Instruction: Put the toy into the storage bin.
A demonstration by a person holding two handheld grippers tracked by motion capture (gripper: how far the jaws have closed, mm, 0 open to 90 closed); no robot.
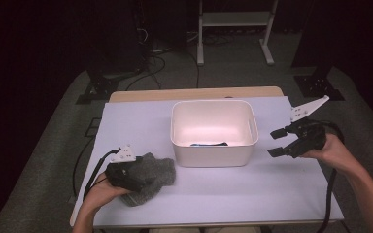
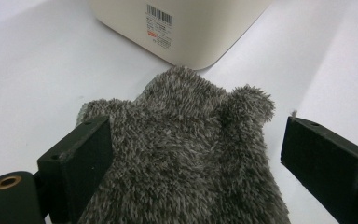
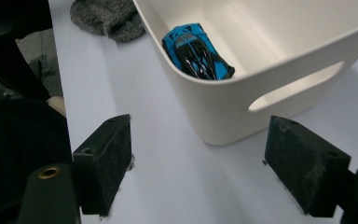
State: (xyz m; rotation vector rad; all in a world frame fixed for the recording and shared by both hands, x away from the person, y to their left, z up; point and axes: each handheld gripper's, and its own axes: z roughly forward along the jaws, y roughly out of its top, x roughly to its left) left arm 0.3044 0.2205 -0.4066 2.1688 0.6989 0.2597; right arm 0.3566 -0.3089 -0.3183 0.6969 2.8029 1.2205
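Over the fuzzy grey mitten (image 2: 182, 154), the left gripper (image 1: 126, 171) is hanging low with its jaws standing wide apart, one on each side of the soft cloth. The pads are not squeezing it yet. It looks like the hand is getting ready to pinch the mitten and lift it, so the jaws are lined up around its middle.

On the table's clock face, seen from the high view, the mitten is lying at about 8 o'clock on the white table cover (image 1: 223, 194), and its far tip is just beside the near corner of the white bin (image 1: 213, 154).

At about 3 o'clock, the right gripper (image 1: 278, 142) is waiting in the air beside the bin. Its jaws are gaping wide too, and nothing is sitting between them. It is pointing toward the bin's side, where a long handle hole (image 3: 296, 86) is showing. Maybe it is staying close to help steady the bin.

Inside the bin, a small blue toy car (image 3: 196, 51) is lying against the wall nearest the person. The rest of the bin floor is looking bare, so the mitten would have plenty of room.
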